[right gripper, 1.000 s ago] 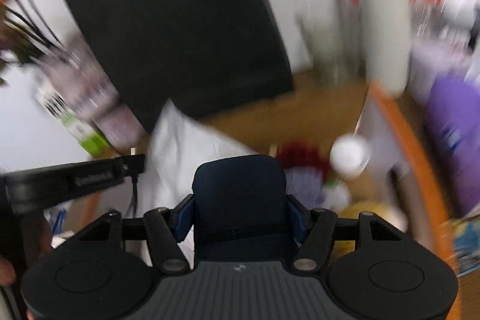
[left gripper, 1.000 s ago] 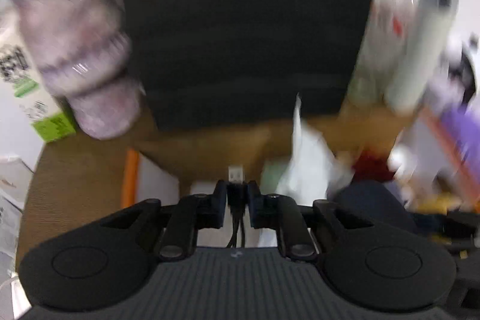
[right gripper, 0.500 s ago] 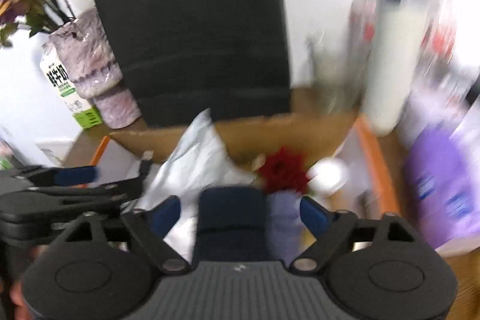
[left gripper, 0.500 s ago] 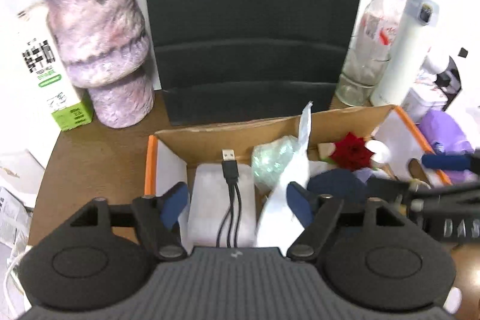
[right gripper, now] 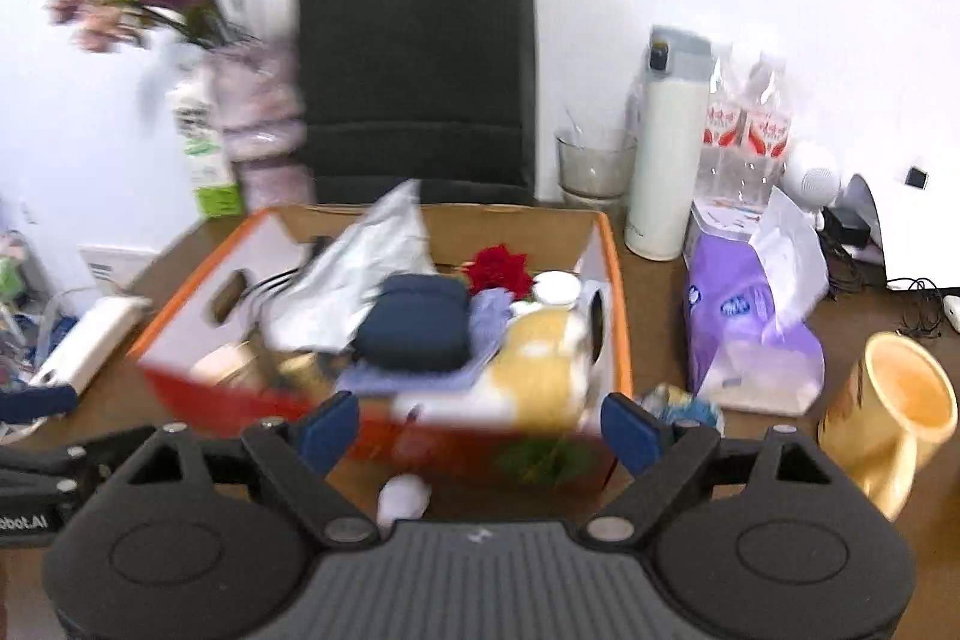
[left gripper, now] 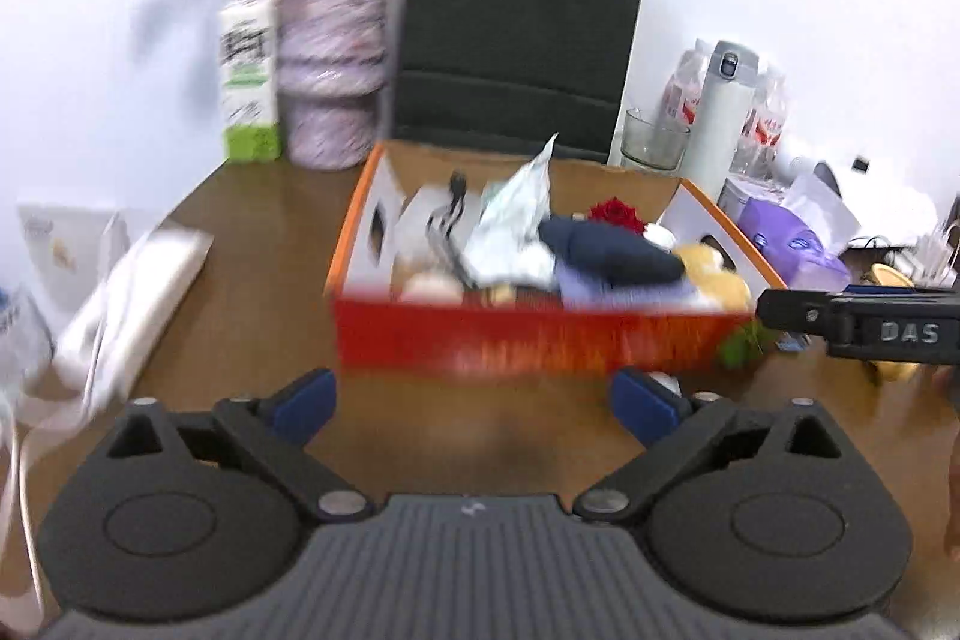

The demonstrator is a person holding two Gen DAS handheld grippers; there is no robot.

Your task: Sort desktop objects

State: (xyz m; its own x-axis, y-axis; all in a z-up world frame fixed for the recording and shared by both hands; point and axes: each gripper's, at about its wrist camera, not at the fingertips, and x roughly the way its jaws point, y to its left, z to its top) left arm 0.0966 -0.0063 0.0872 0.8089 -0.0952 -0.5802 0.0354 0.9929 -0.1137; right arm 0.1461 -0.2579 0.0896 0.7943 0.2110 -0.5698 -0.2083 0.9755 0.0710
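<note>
An orange cardboard box point(left gripper: 528, 334) point(right gripper: 618, 292) stands on the brown desk, filled with several things: a dark blue case point(left gripper: 606, 247) point(right gripper: 414, 322), a black USB cable point(left gripper: 447, 214), a silvery plastic bag point(left gripper: 516, 208) point(right gripper: 360, 268), a red rose point(left gripper: 615, 214) point(right gripper: 498, 268) and a yellow soft item point(right gripper: 540, 370). My left gripper point(left gripper: 474, 400) is open and empty, in front of the box. My right gripper point(right gripper: 480, 424) is open and empty, at the box's near side; it also shows in the left wrist view point(left gripper: 864, 322).
A black paper bag point(left gripper: 516, 22), a patterned vase point(left gripper: 330, 64) and a milk carton point(left gripper: 249, 70) stand behind the box. A white flask point(right gripper: 666, 142), glass point(right gripper: 594, 160), purple tissue pack point(right gripper: 750, 316) and yellow mug point(right gripper: 894, 400) are right. A small white object point(right gripper: 402, 499) lies in front.
Both grippers have let go, the left of the USB cable and the right of the dark blue case, opened wide and drawn back out of the box to its near side.
</note>
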